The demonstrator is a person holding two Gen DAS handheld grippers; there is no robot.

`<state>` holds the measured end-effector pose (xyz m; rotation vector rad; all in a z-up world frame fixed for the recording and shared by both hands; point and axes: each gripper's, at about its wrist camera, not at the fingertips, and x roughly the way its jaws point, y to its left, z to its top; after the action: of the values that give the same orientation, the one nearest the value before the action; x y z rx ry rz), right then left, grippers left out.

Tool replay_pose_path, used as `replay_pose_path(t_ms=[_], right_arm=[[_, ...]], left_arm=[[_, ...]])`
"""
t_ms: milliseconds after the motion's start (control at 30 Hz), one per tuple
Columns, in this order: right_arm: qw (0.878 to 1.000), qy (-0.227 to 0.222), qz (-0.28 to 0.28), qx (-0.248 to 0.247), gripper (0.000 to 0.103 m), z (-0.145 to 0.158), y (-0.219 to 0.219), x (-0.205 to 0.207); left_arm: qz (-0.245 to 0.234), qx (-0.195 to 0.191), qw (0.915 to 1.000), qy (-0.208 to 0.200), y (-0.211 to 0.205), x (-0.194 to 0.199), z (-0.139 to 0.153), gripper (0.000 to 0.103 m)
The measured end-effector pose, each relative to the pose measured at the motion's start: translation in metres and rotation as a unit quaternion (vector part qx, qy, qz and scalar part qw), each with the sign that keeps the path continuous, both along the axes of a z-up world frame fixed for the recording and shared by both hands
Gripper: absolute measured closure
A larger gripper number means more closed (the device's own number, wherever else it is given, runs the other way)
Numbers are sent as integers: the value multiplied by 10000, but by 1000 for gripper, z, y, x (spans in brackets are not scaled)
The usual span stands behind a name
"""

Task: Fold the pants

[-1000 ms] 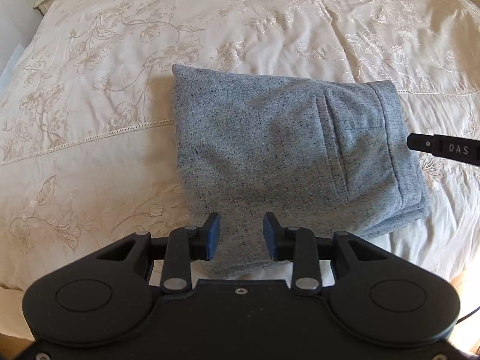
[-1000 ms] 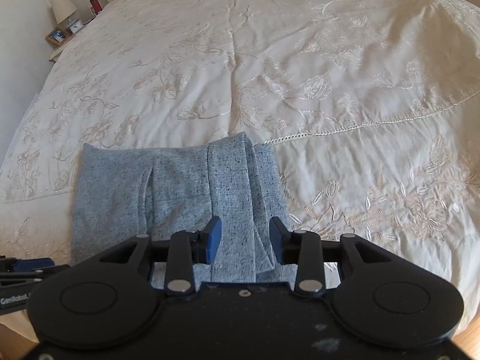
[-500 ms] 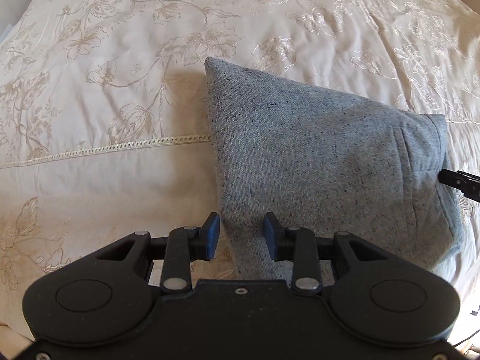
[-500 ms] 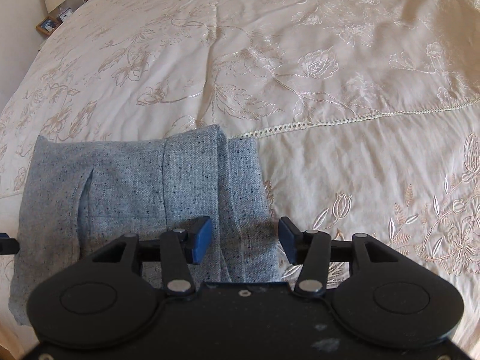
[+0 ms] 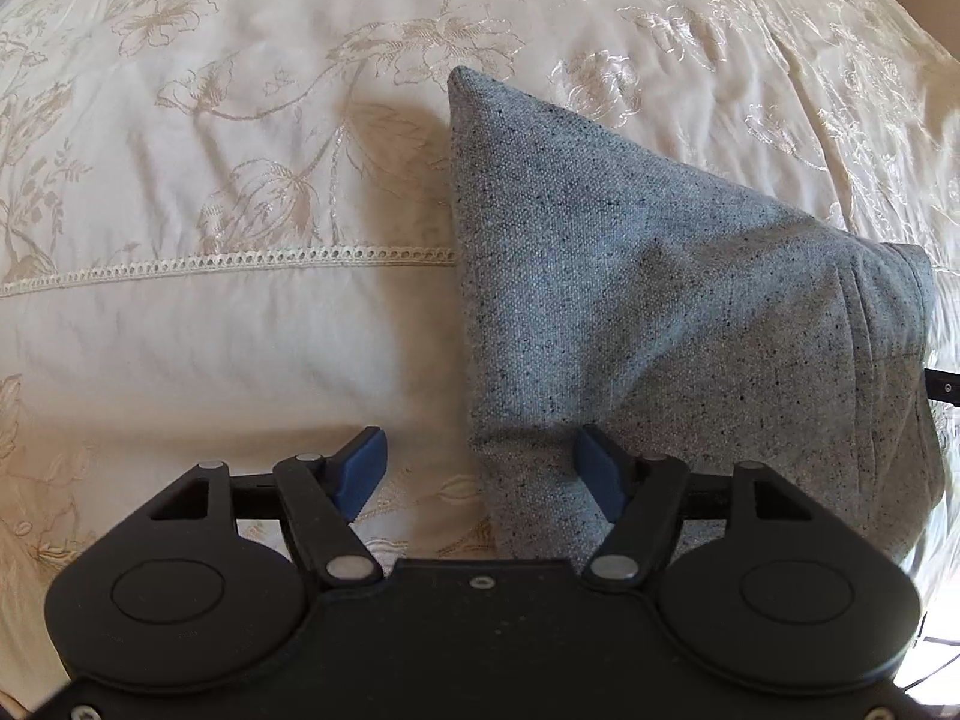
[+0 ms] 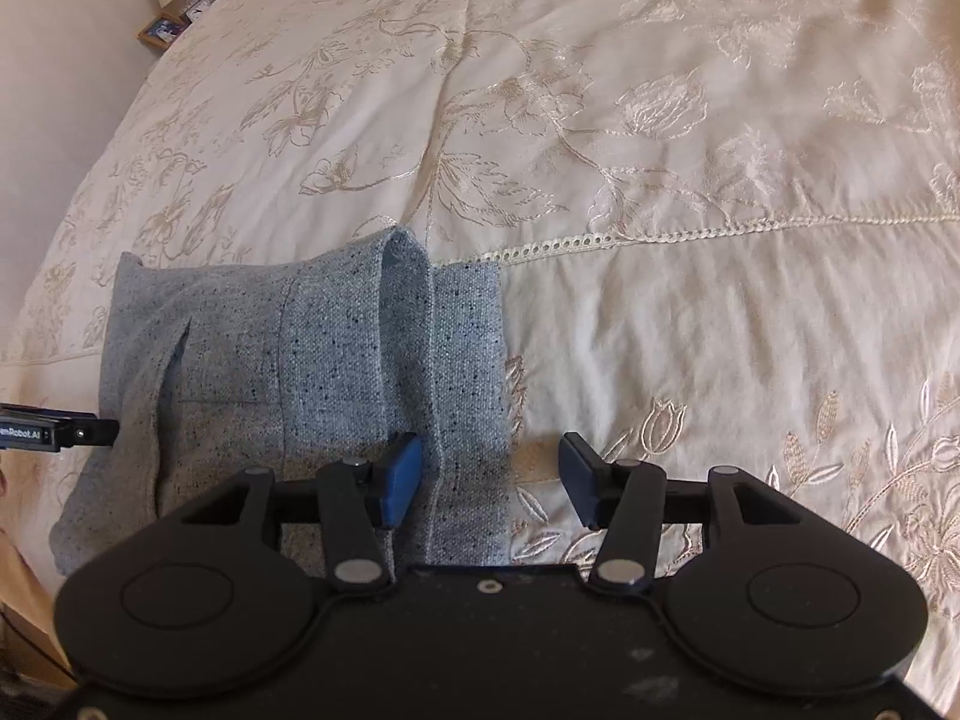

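Folded grey pants flat on cream bedspread; left tongs opening across pants' 6 o'clock corner, not pinching; right tongs spread over waistband edge.

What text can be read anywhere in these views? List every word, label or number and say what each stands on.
"enRobot.AI", cut off at the frame edge, on the left gripper where it shows at the left of the right wrist view.
Picture frame and small clock on the nightstand: too small to read.
Grey pants, bedspread: no text.
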<state>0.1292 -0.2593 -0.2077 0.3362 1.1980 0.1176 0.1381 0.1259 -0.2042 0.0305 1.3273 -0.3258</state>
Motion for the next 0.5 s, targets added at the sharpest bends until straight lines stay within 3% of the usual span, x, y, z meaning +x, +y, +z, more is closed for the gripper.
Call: replay_pose_path(t_ms=[100,200,300,400,467,500], right_arm=[[9966,191,-32,800,46,-11,-15,8],[9880,330,-171,1499,45,-22,-22,17],[9851,351,-172,1674,44,-23,-21,20],[9843,418,-160,1709,47,-18,-16,22],[9866,472,-188,1549,62,-12,-11,27],[9888,446,-115,1419,87,-8,-5,30]], left_arm=[[-155,-302,9994,110,-8,4,-5,31],[-177,-269,9994,144,-15,9,-10,31],[12,-489,9984,271,-8,11,-13,31],[376,-960,9931,558,8,13,-12,43],[575,-1081,9914,457,17,10,-8,43],[675,-1035,9916,375,20,9,-6,41]])
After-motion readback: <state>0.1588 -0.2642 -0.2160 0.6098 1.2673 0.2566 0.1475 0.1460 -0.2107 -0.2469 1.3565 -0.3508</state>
